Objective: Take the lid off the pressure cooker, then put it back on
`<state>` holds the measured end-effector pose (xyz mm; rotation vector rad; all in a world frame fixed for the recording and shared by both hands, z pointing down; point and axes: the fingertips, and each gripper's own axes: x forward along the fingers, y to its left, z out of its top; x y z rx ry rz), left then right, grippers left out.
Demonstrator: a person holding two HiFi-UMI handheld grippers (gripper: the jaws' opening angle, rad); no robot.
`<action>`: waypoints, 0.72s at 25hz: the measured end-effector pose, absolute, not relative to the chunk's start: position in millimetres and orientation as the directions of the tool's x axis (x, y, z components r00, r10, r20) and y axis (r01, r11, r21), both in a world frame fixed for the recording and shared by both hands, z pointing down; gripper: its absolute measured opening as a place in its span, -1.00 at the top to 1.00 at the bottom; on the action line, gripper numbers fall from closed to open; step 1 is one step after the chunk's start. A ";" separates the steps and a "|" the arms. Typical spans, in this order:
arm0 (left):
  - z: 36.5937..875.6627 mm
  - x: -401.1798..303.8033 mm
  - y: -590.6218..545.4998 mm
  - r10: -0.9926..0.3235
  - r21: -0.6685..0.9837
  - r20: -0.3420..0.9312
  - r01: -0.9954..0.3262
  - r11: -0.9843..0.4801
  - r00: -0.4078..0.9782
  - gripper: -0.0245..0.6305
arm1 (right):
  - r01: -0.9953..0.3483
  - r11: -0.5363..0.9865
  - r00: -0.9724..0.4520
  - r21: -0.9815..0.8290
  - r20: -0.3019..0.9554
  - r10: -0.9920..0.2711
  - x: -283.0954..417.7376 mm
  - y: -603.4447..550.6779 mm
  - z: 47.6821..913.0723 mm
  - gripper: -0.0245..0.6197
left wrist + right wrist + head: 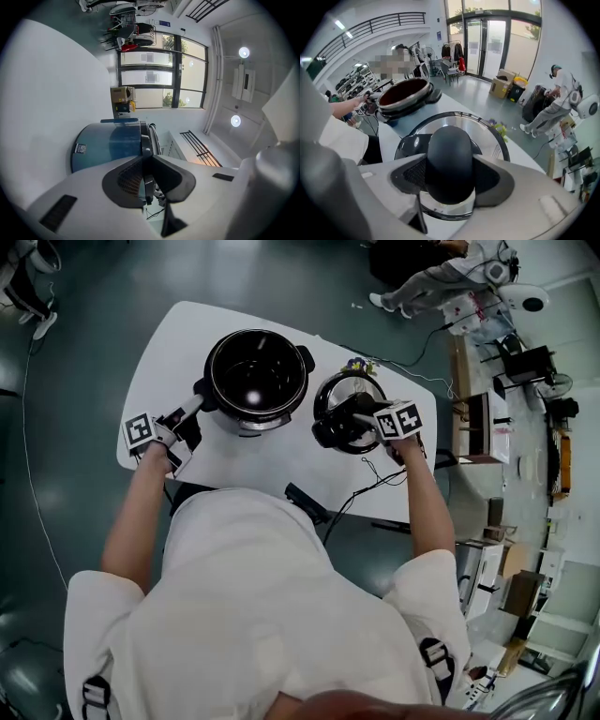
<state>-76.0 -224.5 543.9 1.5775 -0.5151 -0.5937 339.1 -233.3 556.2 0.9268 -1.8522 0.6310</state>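
Left gripper [192,411]: it is being held at the near-left of the pressure cooker [256,381], and the jaws are being pressed shut on the cooker's side handle [148,183]. The thin black tab is being pinched right between the pads.

Right gripper [450,174]: it is being held to the right of the cooker. The jaws are being clamped on the lid handle [450,152], and the rounded black knob is being squeezed from both sides.

Lid [343,388]: it is off the pot and is being kept upright just to the right of the cooker, apart from it, with its silver top facing up. Whether it is being rested on the table or held just above it cannot be told.

Pressure cooker: it is being left open, with its dark inner pot exposed and its blue body being steadied from the left.

Table [183,329]: the white top is being seen all around the cooker.

Cable [375,474]: a black lead is being trailed on the near right of the cooker, off the table's edge.

Flowers [359,364]: a small purple and yellow sprig is being shown on the far right of the cooker, just past the lid.

Person [555,101]: someone in grey is being glimpsed far beyond the cooker, on the floor.
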 end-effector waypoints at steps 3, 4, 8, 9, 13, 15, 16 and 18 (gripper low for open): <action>546.2 -76.4 -223.0 -0.646 0.996 -0.073 0.024 -0.084 0.760 0.74 | -0.776 0.631 -0.271 0.020 0.892 -0.362 328.9 -248.1 496.4 0.06; 546.9 -77.4 -222.8 -0.652 0.997 -0.071 0.027 -0.077 0.755 0.74 | -0.762 0.647 -0.275 0.031 0.889 -0.366 322.4 -253.2 477.9 0.05; 550.5 -80.3 -225.9 -0.668 0.998 -0.059 0.026 -0.059 0.742 0.74 | -0.697 0.716 -0.306 0.050 0.881 -0.360 284.5 -268.4 416.1 0.05; 551.6 -80.3 -226.1 -0.670 0.998 -0.058 0.026 -0.058 0.740 0.74 | -0.677 0.735 -0.322 0.046 0.879 -0.351 270.8 -270.2 405.4 0.05; 553.6 -80.8 -226.0 -0.685 0.998 -0.063 0.029 -0.061 0.726 0.74 | -0.580 0.814 -0.386 0.022 0.873 -0.298 207.4 -279.2 379.5 0.06; 547.2 -80.0 -224.2 -0.688 0.998 -0.061 0.024 -0.063 0.723 0.74 | -0.538 0.843 -0.403 0.016 0.873 -0.273 177.6 -281.2 369.8 0.05; 542.0 -78.5 -222.9 -0.687 0.998 -0.060 0.024 -0.063 0.724 0.74 | -0.521 0.853 -0.407 0.016 0.875 -0.264 164.0 -281.8 365.2 0.05; 536.7 -76.6 -221.5 -0.688 0.998 -0.062 0.029 -0.059 0.723 0.74 | -0.489 0.872 -0.408 0.019 0.879 -0.248 136.3 -285.2 363.9 0.06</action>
